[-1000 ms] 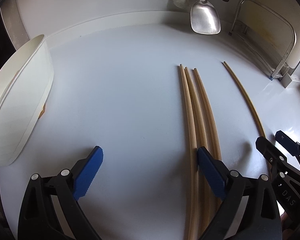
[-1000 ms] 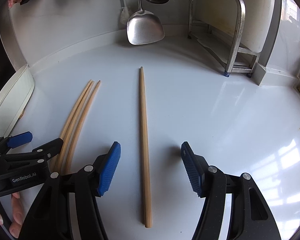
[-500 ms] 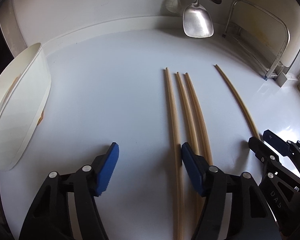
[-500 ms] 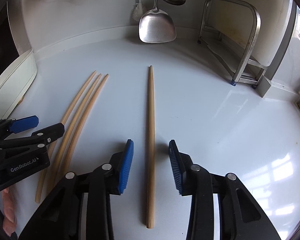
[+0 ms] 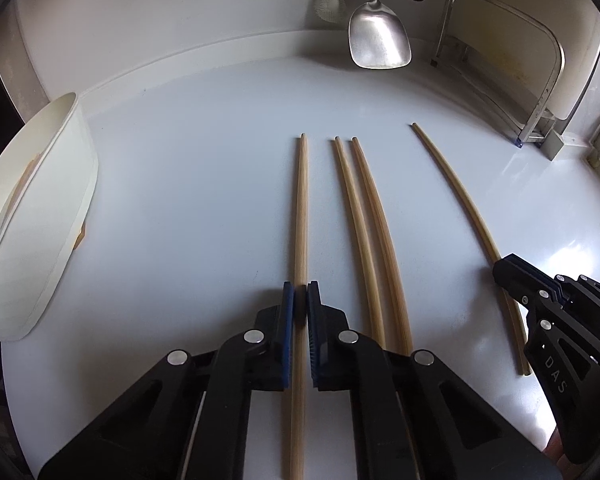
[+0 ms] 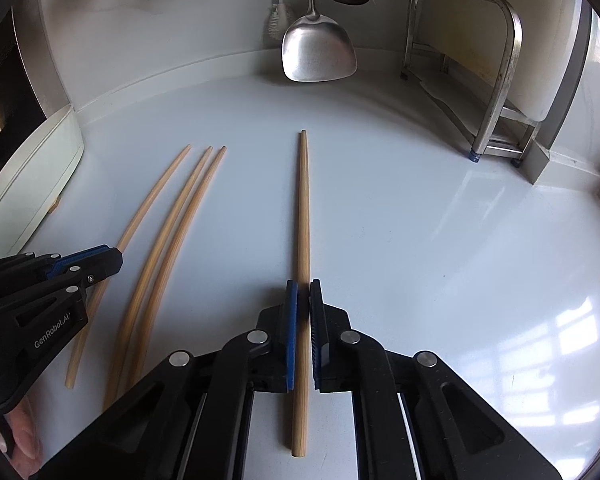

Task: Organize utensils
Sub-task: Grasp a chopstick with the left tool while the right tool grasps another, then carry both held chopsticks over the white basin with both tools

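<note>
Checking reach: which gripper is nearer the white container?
Left. The left gripper, clamping a chopstick, sits closer to the white container; the right gripper is farther right.

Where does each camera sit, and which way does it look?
Left wrist: sits on the left claw, looks down-forward along the chopstick it grips; right claw shows.
Right wrist: sits on the right claw, gripping the lone chopstick; left claw shows.
Shared: four chopsticks, hanging spatula.
</note>
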Tool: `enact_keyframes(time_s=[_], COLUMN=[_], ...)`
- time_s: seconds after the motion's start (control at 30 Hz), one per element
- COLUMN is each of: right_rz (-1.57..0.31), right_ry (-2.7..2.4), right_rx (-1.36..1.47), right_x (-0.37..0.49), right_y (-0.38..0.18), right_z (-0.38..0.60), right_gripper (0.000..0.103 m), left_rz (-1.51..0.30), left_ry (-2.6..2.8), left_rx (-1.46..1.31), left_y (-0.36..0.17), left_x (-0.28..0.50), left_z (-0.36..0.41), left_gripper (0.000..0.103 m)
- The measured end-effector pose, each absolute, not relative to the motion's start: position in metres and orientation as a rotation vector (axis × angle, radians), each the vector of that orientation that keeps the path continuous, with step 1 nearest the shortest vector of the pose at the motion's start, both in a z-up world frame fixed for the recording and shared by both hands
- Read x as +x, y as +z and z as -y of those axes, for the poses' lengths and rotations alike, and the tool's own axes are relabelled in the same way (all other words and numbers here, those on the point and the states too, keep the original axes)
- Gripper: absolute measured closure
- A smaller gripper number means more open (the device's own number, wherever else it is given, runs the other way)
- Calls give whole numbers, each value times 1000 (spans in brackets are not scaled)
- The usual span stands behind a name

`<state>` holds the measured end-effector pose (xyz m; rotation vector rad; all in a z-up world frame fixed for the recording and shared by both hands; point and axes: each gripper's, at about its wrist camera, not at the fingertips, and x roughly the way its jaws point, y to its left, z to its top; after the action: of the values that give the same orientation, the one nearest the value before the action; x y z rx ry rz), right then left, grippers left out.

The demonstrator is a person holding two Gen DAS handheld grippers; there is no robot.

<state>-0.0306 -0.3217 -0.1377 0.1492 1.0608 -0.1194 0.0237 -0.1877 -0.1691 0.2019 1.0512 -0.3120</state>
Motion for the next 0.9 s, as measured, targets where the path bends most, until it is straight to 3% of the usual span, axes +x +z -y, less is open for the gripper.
enact_keyframes(time_s=[0.23,0.6,0.9], right_rz=[-1061,-1028,-958], right_ry=[-98,-21,48], right_rx=[206,259,257], right_x=[-38,-34,-9], right_y=[-115,-53,-2], right_z=[331,333,262], right_gripper=[97,97,97], left_rz=[-1080,-1052,-987], left_ry=[-298,-228,-211], left_rx=[156,78,-4], left_y=[-146,-67,-16], left_x=[15,2,26], left_z=[175,129,46], left_gripper=[96,96,96])
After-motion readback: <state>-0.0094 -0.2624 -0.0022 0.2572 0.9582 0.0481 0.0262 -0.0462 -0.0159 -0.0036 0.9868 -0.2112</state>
